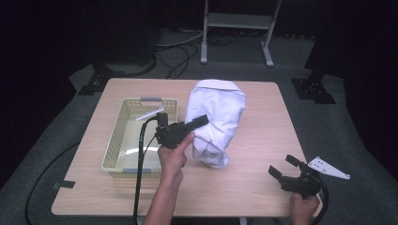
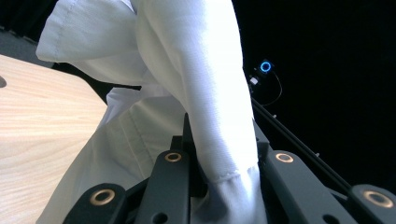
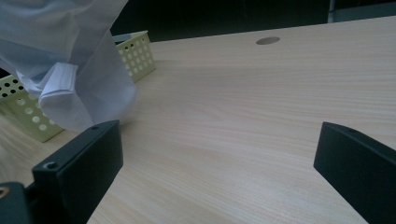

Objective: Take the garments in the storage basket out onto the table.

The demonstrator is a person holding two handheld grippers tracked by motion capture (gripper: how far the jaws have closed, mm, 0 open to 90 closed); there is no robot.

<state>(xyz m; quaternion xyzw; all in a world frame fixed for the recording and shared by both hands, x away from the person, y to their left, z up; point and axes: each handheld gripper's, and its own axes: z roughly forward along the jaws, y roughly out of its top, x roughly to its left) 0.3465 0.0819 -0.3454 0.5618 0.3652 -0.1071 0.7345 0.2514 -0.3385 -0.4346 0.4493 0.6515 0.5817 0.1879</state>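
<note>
A white shirt (image 1: 215, 117) hangs bunched over the middle of the wooden table (image 1: 253, 187), its lower end touching the top. My left gripper (image 1: 202, 120) is shut on a fold of it at the shirt's left side. In the left gripper view the white shirt (image 2: 196, 84) rises out from between the jaws of my left gripper (image 2: 222, 175). My right gripper (image 1: 282, 165) stands open near the table's front right corner, apart from the shirt. In the right gripper view my right gripper (image 3: 219, 154) has nothing between its wide jaws, and the shirt (image 3: 70, 60) with a cuff hangs at upper left.
A pale yellow perforated basket (image 1: 112, 145) sits on the table's left half, with a white strip (image 1: 149, 114) at its far end; the basket (image 3: 135, 56) also shows behind the shirt. A metal stand (image 1: 237, 21) and cables lie on the floor beyond the table.
</note>
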